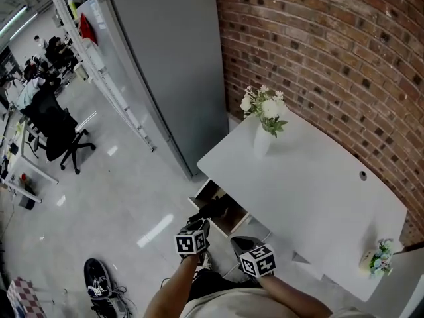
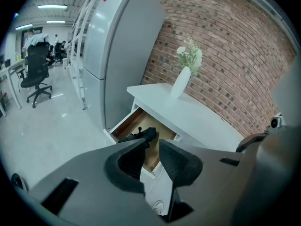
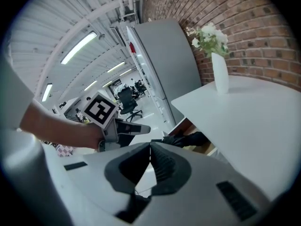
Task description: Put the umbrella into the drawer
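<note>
From the head view, a flat white bench (image 1: 311, 191) stands by a red brick wall (image 1: 331, 58). A white vase of white flowers (image 1: 263, 140) stands upright on the bench. Under the bench's near edge, a brown wooden drawer (image 1: 236, 226) is pulled open. The folded black umbrella (image 1: 212, 211) lies in it, with one end poking over the front. The left gripper (image 1: 202, 226) and the right gripper (image 1: 241, 244) are just in front of the drawer.

In the left gripper view, the jaws are a little apart with nothing between them. The umbrella is in the drawer beyond them.

In the right gripper view, the jaws are closed together and empty. The umbrella shows past their tips.
</note>
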